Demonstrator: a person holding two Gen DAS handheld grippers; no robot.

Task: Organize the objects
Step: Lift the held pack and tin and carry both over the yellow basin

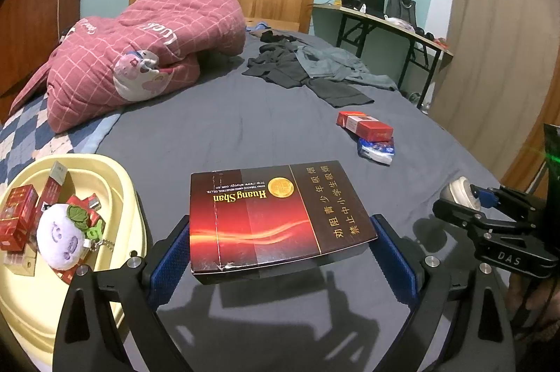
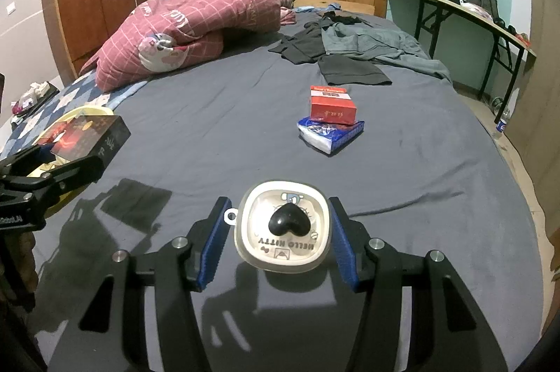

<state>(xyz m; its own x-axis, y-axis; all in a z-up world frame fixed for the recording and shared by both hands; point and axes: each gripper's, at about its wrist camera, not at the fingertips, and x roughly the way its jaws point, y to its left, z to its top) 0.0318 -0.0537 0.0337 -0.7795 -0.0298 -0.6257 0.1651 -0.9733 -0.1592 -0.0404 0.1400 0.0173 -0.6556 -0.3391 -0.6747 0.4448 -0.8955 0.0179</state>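
Yellow basin [image 1: 119,193]: cut off by the left edge; lower boxes are hidden under a plush toy [image 1: 64,237].
Desk clutter [image 2: 469,0]: too small to be identified.
Blue packet [image 1: 376,151]: print cannot be read.

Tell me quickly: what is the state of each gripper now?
Left gripper: closed on the dark red carton.
Right gripper: closed on the white Hello Kitty case.

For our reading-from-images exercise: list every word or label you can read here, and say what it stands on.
"Huang Shan": flat dark red cardboard carton, upside down; its Chinese characters and web address too small.
"HELLO KITTY": rounded white plastic case, upside down.
"DAS": right gripper.
"Luck": pink checked quilt.
Small red boxes: blurred.
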